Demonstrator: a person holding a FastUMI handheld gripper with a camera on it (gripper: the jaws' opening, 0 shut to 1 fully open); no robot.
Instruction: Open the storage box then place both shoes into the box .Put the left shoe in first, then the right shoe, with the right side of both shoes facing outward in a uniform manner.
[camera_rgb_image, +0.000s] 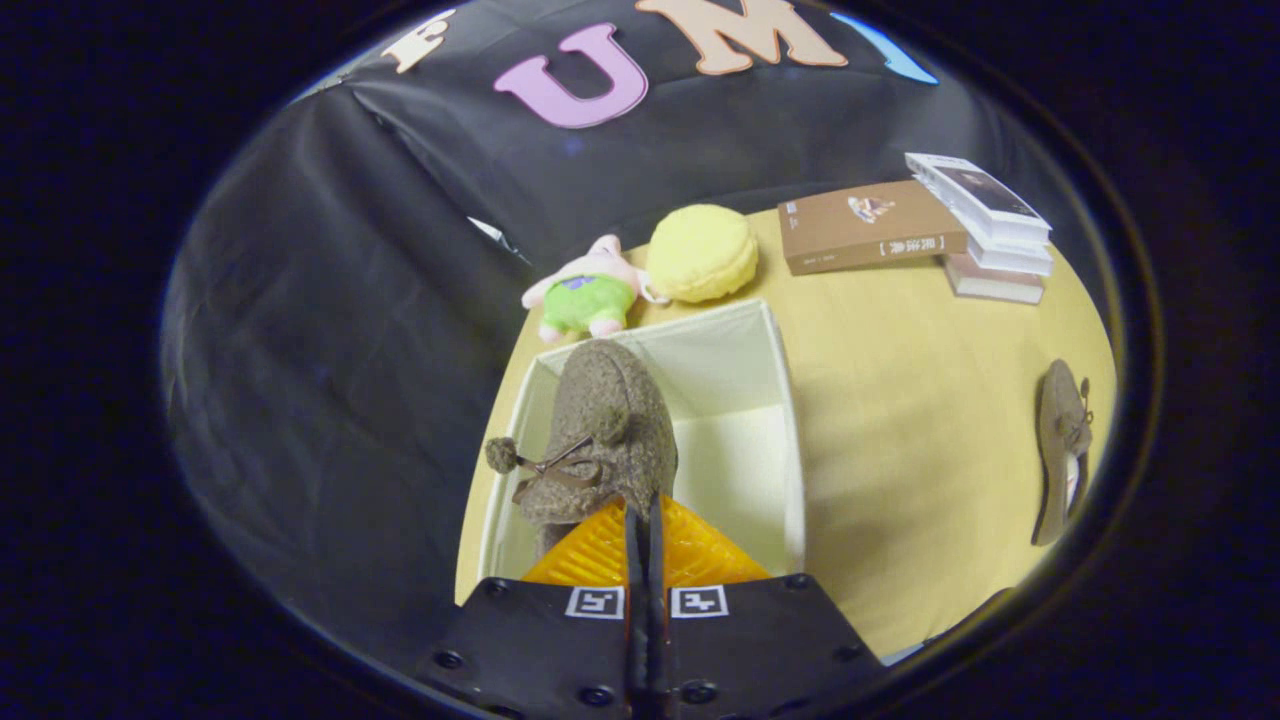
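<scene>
The tongs (641, 520) are pinched almost fully together on the rear edge of a brown felt shoe (600, 440), which hangs toe-forward over the left half of the open white fabric storage box (785, 420). The shoe looks light and soft: woolly upper, a thin bow with two pompoms, a body that would likely fold under a hard squeeze, so the stiffer collar at the heel seems the sound place to hold it, as here. The box's cloth walls look thin and may give if the shoe is pushed against them. Well to the right of the box the second shoe (1062, 450) lies on its side on the yellow surface (900, 420), sole edge and lining showing. Just behind the box sit a pink-and-green plush toy (585, 290) and a yellow round cushion (701, 253); farther back and right of the box lie a brown book (868, 226) and a small stack of books (990, 230). Black cloth closes the booth behind.
</scene>
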